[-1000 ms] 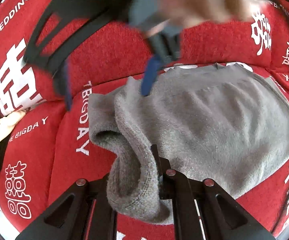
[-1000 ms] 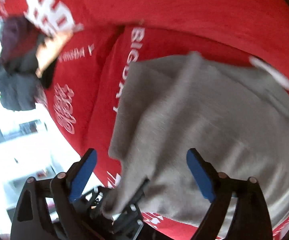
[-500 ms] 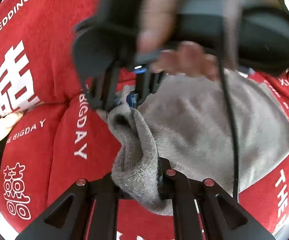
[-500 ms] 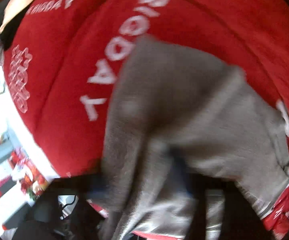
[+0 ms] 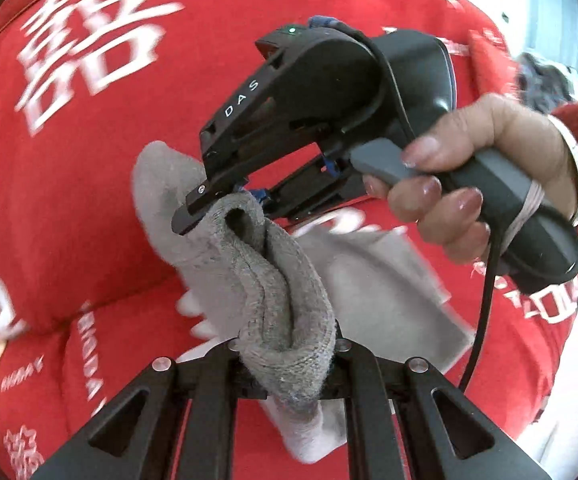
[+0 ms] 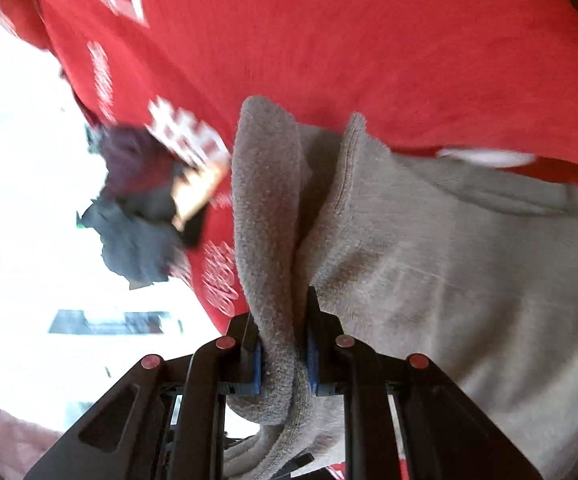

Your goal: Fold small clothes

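A small grey knit garment (image 5: 281, 280) hangs between both grippers above the red sofa. My left gripper (image 5: 289, 364) is shut on one bunched edge of it. My right gripper (image 6: 283, 354) is shut on another bunched edge of the grey garment (image 6: 429, 260). In the left wrist view the right gripper (image 5: 229, 196), held by a hand (image 5: 469, 184), pinches the garment's far fold. The rest of the cloth drapes down toward the seat.
A red sofa cover with white lettering (image 5: 89, 40) fills the background in both views (image 6: 369, 40). A pile of dark and cream clothes (image 6: 141, 208) lies at the sofa's end. A bright white floor area (image 6: 17, 200) lies beyond the sofa.
The right gripper went from open to shut on the garment's edge. Both grippers have lifted the grey garment off the seat, and it now hangs bunched between them.
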Tool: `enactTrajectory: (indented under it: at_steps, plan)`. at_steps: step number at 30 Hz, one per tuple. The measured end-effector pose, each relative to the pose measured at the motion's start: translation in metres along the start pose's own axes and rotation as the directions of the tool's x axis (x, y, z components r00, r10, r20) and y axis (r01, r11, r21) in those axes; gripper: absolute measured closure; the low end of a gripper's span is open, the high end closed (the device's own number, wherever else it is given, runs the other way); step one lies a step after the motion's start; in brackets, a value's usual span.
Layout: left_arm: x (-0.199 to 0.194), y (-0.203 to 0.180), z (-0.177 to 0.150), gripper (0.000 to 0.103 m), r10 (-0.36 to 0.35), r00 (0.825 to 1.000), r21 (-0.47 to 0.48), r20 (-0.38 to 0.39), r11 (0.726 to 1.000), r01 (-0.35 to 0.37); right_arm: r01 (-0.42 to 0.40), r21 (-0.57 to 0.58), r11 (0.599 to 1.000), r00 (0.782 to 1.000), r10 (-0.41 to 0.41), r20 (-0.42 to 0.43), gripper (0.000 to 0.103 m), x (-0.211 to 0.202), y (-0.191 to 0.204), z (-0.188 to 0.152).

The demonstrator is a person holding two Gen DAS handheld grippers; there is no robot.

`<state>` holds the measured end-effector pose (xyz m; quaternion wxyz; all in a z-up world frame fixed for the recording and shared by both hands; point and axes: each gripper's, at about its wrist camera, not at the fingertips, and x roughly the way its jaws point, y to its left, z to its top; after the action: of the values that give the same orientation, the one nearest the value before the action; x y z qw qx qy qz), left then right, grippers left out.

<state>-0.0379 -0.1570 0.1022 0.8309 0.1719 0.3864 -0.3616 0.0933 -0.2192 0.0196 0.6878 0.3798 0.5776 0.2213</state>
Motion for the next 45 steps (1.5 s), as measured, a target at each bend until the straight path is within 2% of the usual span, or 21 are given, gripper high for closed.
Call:
enactTrajectory:
  at_steps: [5, 10, 13, 17, 20, 22, 23, 24, 27, 31, 33, 36, 40, 43, 45]
  plan:
    - [0.03, -0.062, 0.017, 0.092, -0.103, 0.994, 0.088, -0.021, 0.991, 0.104, -0.028, 0.046, 0.999, 0.99, 0.021, 0.14, 0.085, -0.086, -0.043, -0.032]
    - [0.077, -0.117, 0.011, 0.091, -0.175, 0.978, 0.148, -0.112, 0.97, 0.191, -0.029, 0.157, 0.987, 0.968, -0.012, 0.249, 0.085, -0.138, -0.103, -0.071]
    - [0.112, -0.14, -0.011, 0.091, -0.181, 0.963, 0.169, -0.201, 0.962, 0.216, 0.039, 0.262, 0.964, 0.961, -0.109, 0.256, 0.085, -0.151, -0.154, -0.094]
    - [0.136, -0.146, -0.022, 0.091, -0.181, 0.946, 0.152, -0.269, 0.962, 0.227, 0.141, 0.348, 0.927, 0.954, -0.221, 0.202, 0.085, -0.146, -0.208, -0.107]
    - [0.133, -0.139, -0.019, 0.091, -0.191, 0.945, 0.109, -0.266, 0.968, 0.227, 0.168, 0.36, 0.918, 0.952, -0.246, 0.184, 0.085, -0.137, -0.228, -0.11]
    - [0.129, -0.136, -0.018, 0.065, -0.184, 0.941, 0.097, -0.284, 0.971, 0.219, 0.165, 0.357, 0.919, 0.948, -0.248, 0.199, 0.084, -0.135, -0.226, -0.113]
    - [0.125, -0.131, -0.019, 0.04, -0.176, 0.943, 0.092, -0.283, 0.974, 0.209, 0.174, 0.354, 0.919, 0.946, -0.255, 0.199, 0.084, -0.134, -0.225, -0.113]
    - [0.12, -0.127, -0.018, 0.034, -0.172, 0.947, 0.086, -0.271, 0.976, 0.201, 0.182, 0.353, 0.918, 0.944, -0.263, 0.198, 0.084, -0.129, -0.221, -0.114]
    - [0.097, -0.109, -0.015, 0.034, -0.196, 0.947, 0.067, -0.253, 0.973, 0.219, 0.196, 0.38, 0.904, 0.938, -0.286, 0.196, 0.078, -0.129, -0.216, -0.115]
    - [0.074, -0.064, -0.018, 0.033, -0.164, 0.955, 0.014, -0.247, 0.985, 0.172, 0.208, 0.414, 0.886, 0.927, -0.314, 0.207, 0.053, -0.129, -0.203, -0.117]
    - [0.07, -0.044, -0.013, 0.033, -0.129, 0.964, -0.028, -0.233, 0.992, 0.126, 0.217, 0.429, 0.877, 0.92, -0.331, 0.211, 0.052, -0.131, -0.197, -0.121]
    - [0.066, -0.006, -0.014, 0.033, -0.107, 0.966, -0.124, -0.237, 0.989, 0.079, 0.226, 0.448, 0.865, 0.912, -0.35, 0.215, 0.052, -0.137, -0.19, -0.132]
    - [0.097, 0.041, -0.021, 0.034, -0.056, 0.945, -0.239, -0.322, 0.971, -0.024, 0.205, 0.493, 0.845, 0.909, -0.351, 0.224, 0.052, -0.139, -0.18, -0.156]
    - [0.128, 0.062, -0.024, 0.034, -0.075, 0.927, -0.325, -0.367, 0.944, -0.052, 0.207, 0.516, 0.831, 0.906, -0.362, 0.219, 0.052, -0.135, -0.172, -0.178]
    - [0.146, 0.064, -0.026, 0.034, -0.082, 0.912, -0.332, -0.402, 0.941, -0.061, 0.224, 0.522, 0.823, 0.903, -0.377, 0.207, 0.052, -0.129, -0.166, -0.191]
